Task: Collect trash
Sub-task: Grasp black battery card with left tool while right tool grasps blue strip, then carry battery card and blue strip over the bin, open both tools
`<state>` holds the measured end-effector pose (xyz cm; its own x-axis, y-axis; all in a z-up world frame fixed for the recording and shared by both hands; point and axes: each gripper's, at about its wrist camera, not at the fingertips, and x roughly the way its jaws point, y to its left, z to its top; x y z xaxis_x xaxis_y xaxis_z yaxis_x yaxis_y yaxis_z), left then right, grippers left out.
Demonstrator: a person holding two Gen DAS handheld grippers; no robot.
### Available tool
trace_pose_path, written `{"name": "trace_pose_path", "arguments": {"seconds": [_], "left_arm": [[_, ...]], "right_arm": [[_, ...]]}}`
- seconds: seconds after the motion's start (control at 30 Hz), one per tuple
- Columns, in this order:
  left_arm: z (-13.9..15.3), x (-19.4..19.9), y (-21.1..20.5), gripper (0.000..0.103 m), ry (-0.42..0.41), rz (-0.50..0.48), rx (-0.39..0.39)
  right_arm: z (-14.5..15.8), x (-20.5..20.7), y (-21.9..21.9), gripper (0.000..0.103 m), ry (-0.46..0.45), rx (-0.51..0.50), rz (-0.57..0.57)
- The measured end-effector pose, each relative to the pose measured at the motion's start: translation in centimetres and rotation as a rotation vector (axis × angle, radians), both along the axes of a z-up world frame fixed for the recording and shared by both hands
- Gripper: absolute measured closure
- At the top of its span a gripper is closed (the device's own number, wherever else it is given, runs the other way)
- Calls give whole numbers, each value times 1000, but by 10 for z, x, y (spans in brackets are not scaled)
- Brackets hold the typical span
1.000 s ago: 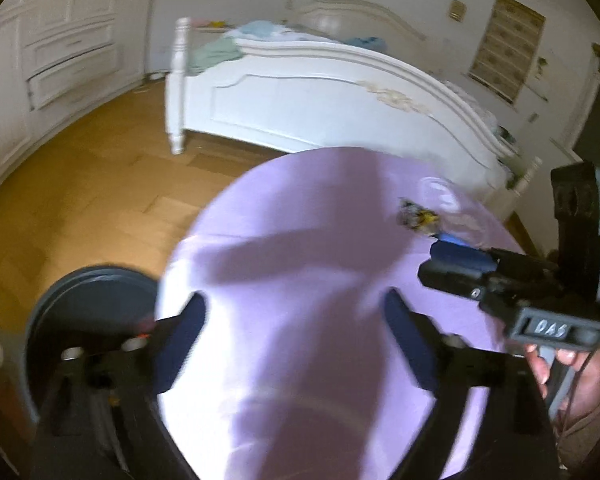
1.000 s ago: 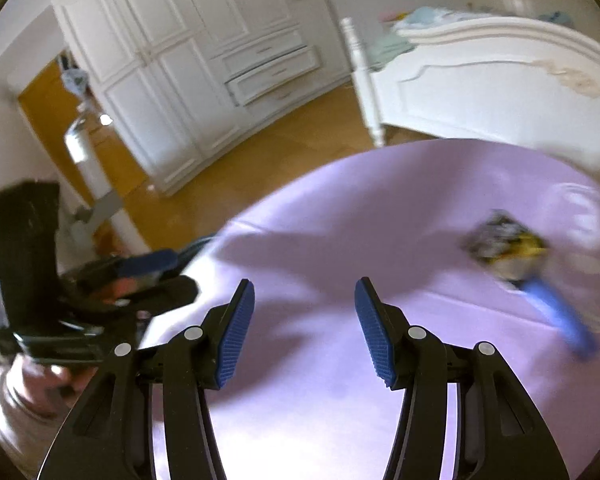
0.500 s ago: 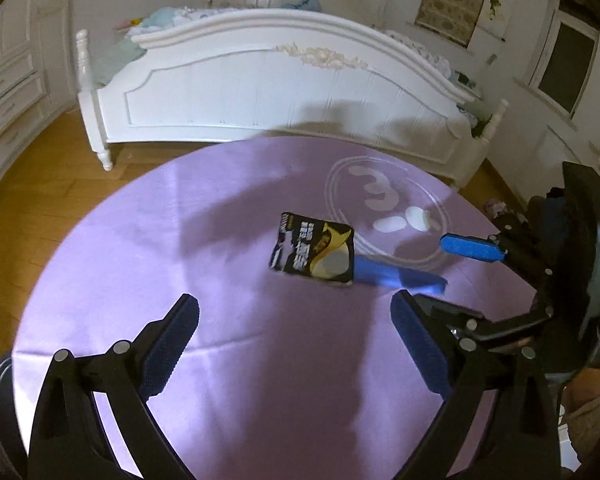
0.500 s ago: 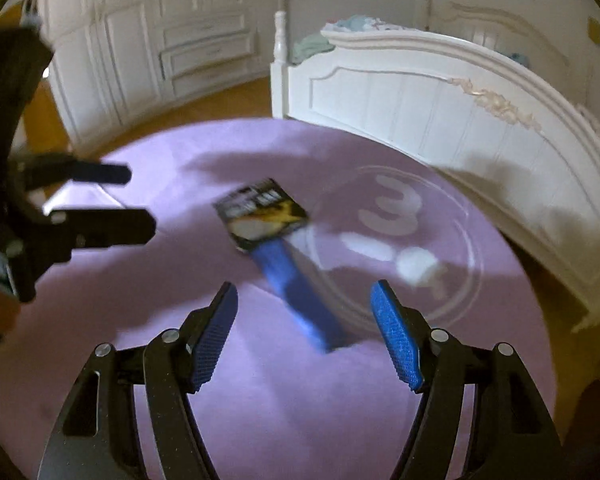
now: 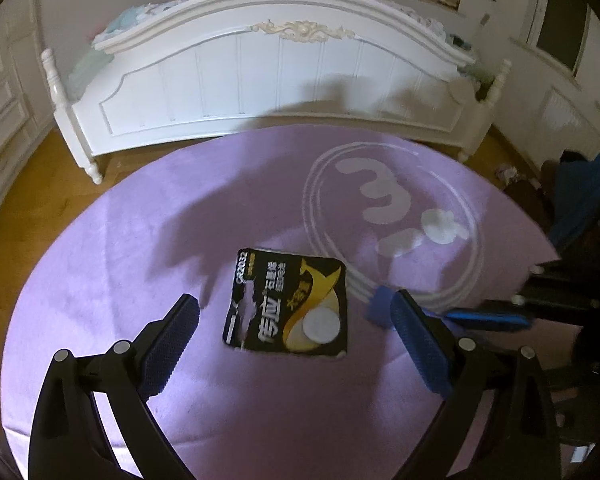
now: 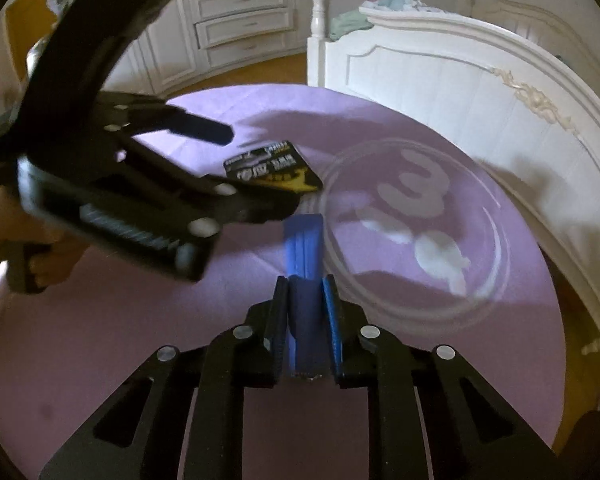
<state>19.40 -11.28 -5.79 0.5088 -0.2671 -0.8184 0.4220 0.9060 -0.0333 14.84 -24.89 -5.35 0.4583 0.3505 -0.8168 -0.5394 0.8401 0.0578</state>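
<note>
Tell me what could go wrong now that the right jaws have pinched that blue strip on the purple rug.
1. The right gripper holds only the near end of the blue strip; it could slip out on lifting.
2. The left gripper is open around the black battery card, which lies flat on the rug, so its jaws may slide over it.
3. The grippers are close together and could collide.

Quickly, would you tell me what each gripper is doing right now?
Left gripper: open, above the battery card.
Right gripper: shut on the blue strip.
</note>
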Motion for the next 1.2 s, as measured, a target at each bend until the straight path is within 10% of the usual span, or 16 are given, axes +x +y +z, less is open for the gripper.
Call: {"name": "trace_pose_path", "arguments": {"seconds": [0.2,0.33,1.2], "left_arm": [[-8,-4,-12,17,-53,-18,59],[-6,-6,-10,42,-84,-15,54],[45,-129,151,45,-174,235,-133]], "right_arm": [[-2,-17,-30,85,23,77,-77],[-1,-21,-37,85,42,115,-120],[47,-74,46,85,65,313,-71]]}}
